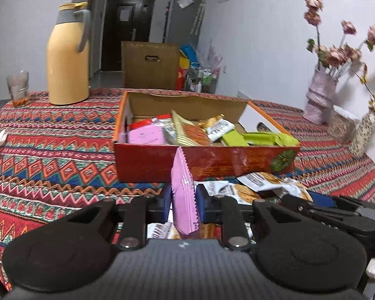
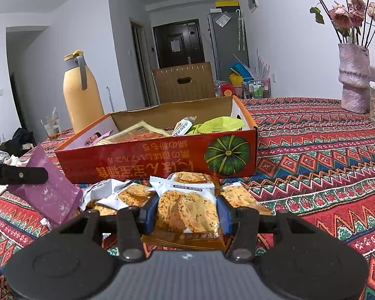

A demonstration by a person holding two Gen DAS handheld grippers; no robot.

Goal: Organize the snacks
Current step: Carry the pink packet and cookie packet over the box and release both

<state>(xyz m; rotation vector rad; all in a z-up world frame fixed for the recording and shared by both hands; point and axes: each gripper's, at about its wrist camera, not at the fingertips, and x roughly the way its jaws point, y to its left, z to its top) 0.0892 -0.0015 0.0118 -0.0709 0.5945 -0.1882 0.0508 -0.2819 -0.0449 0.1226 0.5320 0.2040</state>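
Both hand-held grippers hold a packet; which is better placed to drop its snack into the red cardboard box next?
Probably left. The left hand-held gripper holds its pink packet upright before the red cardboard box; the right hand-held gripper sits low among loose cracker packets.

The desk (image 1: 62,135) wears a cloth of red, blue, green and orange zigzags and diamonds. The box (image 2: 162,160) is red outside with orange rims, plain brown card inside, yellow lettering and a dark green striped pumpkin (image 2: 227,155) on its front. In it lie pink (image 1: 145,135), gold-and-red (image 1: 190,132) and lime green packets (image 1: 267,138). The pink sachet (image 1: 185,200) is plain with a zigzag edge, between blue pads on the black left claw (image 1: 183,198). The cracker packs (image 2: 187,207) are white with golden-brown speckled biscuits. The flask (image 1: 67,57) is pale yellow with a grey handle. The vase (image 2: 353,80) is mottled mauve; the roses (image 1: 337,52) are dusty pink.
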